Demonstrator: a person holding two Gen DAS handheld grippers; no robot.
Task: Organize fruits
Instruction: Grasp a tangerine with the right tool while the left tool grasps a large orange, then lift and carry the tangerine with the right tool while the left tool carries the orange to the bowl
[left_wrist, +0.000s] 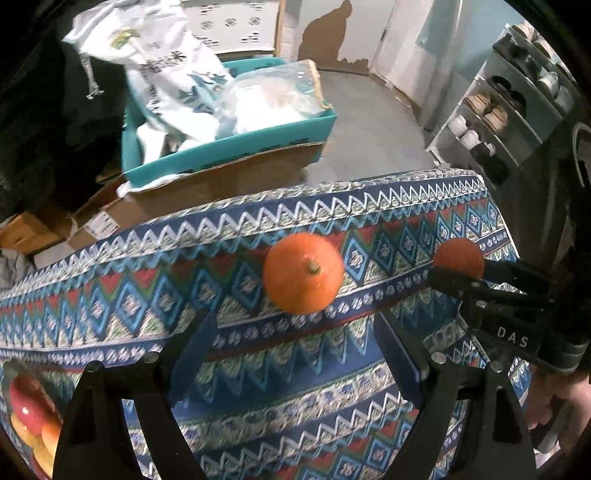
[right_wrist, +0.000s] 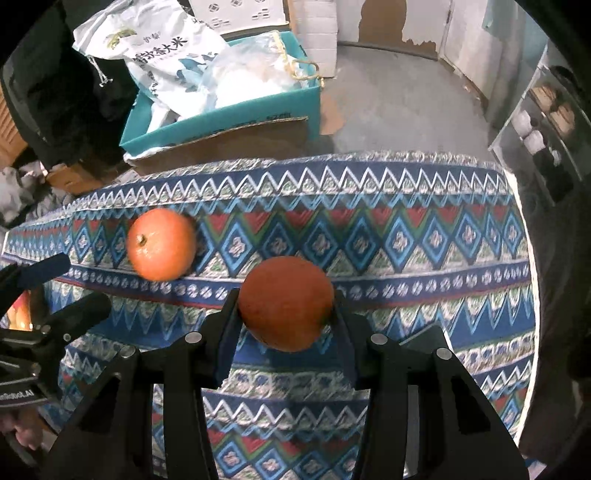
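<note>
An orange with a short stem (left_wrist: 303, 273) (right_wrist: 161, 244) lies on the patterned tablecloth (left_wrist: 258, 369) (right_wrist: 406, 236). My left gripper (left_wrist: 295, 328) hangs just short of it, open, nothing between its fingers. A second orange (right_wrist: 286, 302) (left_wrist: 458, 255) is lifted above the cloth, with my right gripper (right_wrist: 286, 314) (left_wrist: 458, 275) shut on it, one pad pressing each side. At the lower left of the left wrist view several red and yellow fruits (left_wrist: 29, 417) lie together; their holder is hidden.
Beyond the table's far edge stand a teal box (left_wrist: 229, 147) (right_wrist: 221, 114) with a white rice sack (left_wrist: 162, 59) and plastic bags, on brown cardboard. A shelf of jars (left_wrist: 509, 110) is at the right. A hand (left_wrist: 561, 413) holds the right gripper.
</note>
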